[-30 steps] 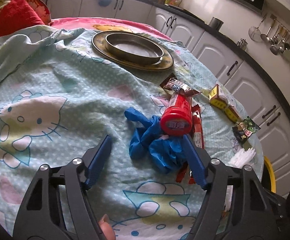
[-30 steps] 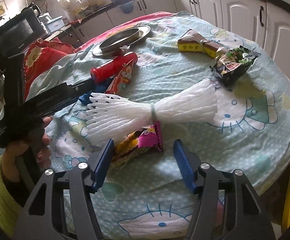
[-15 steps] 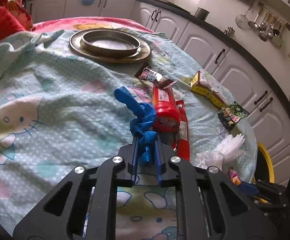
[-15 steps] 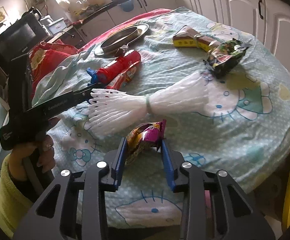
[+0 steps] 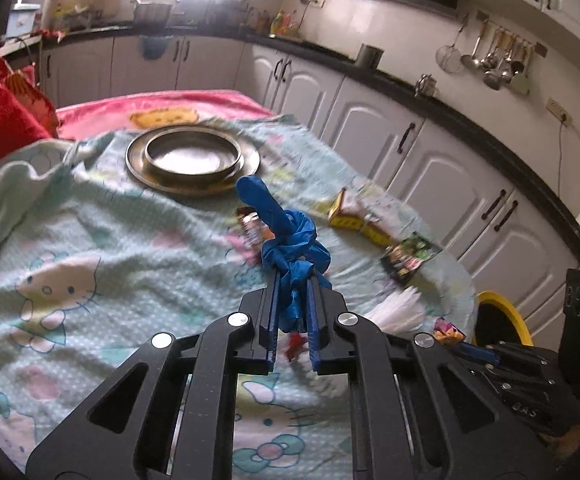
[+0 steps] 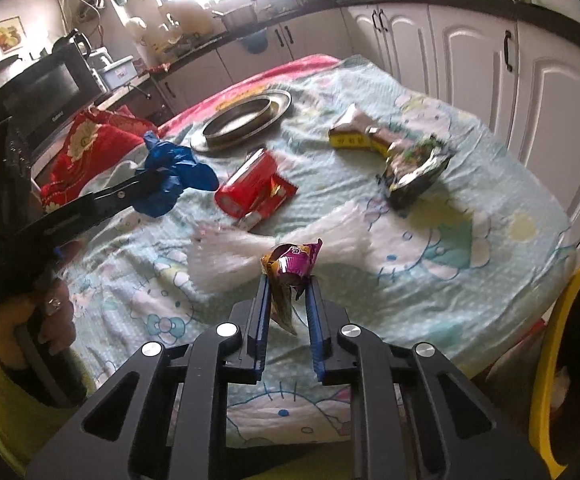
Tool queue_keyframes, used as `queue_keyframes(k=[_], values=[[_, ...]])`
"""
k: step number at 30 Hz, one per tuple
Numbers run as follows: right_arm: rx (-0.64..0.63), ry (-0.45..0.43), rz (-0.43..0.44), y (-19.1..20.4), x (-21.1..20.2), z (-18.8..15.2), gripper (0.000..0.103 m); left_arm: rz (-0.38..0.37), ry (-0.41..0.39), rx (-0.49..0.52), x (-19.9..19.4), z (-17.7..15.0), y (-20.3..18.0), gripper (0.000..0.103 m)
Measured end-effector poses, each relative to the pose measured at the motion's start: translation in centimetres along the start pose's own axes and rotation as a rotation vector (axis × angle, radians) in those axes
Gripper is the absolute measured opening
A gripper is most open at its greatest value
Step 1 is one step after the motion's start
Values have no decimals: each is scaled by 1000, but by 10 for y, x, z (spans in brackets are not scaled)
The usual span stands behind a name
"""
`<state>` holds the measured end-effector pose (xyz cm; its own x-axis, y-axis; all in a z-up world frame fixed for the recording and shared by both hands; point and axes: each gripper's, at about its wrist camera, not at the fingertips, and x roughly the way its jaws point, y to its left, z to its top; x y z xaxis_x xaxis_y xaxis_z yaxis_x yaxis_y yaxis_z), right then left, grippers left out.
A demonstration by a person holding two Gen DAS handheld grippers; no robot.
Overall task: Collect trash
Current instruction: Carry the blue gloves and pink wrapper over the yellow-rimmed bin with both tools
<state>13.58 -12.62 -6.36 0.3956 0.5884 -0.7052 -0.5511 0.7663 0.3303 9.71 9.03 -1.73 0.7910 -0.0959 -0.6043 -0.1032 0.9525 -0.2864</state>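
Observation:
My left gripper (image 5: 292, 280) is shut on a crumpled blue glove (image 5: 294, 244) and holds it up above the table; the glove also shows in the right wrist view (image 6: 174, 176). My right gripper (image 6: 288, 284) is shut on a purple and yellow snack wrapper (image 6: 290, 268), lifted off the cloth. On the Hello Kitty tablecloth (image 6: 450, 248) lie a red tube with a red wrapper (image 6: 252, 192), a white foam net (image 6: 250, 252), a yellow carton (image 6: 354, 136) and a dark green snack bag (image 6: 414, 168).
A metal plate with a round tin (image 5: 192, 158) sits at the far side of the table. A yellow-rimmed bin (image 6: 558, 344) stands at the table's right edge, also in the left wrist view (image 5: 502, 312). Red cushion (image 6: 90, 144) at left; white cabinets (image 5: 430, 160) behind.
Both grippers closed, left on the blue glove and right on the snack wrapper, and lifted them off the table. Both views have risen and swung toward the bin side.

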Motion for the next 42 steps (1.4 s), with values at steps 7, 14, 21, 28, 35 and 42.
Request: queue_keyframes(k=[7,14,21,28,35,42], values=[[3,-68,-17,-8,-27,10,17,-48,-13,34,-8,2,-21,7],[15,-124,-51,-23,-54,15,17,-93,4,79,-3,-6,-50,7],[32,-172,-100,-43,-76,16,17,-135,20,112,0,-12,-73,7],[67,-218,-141,-63,-99,11,17,-170,29,151,2,-18,-95,7],[97,-252,-179,-81,-118,4,17,-199,43,186,5,-25,-115,7],[129,-280,-227,-99,-134,-5,17,-231,51,220,9,-28,-135,7]])
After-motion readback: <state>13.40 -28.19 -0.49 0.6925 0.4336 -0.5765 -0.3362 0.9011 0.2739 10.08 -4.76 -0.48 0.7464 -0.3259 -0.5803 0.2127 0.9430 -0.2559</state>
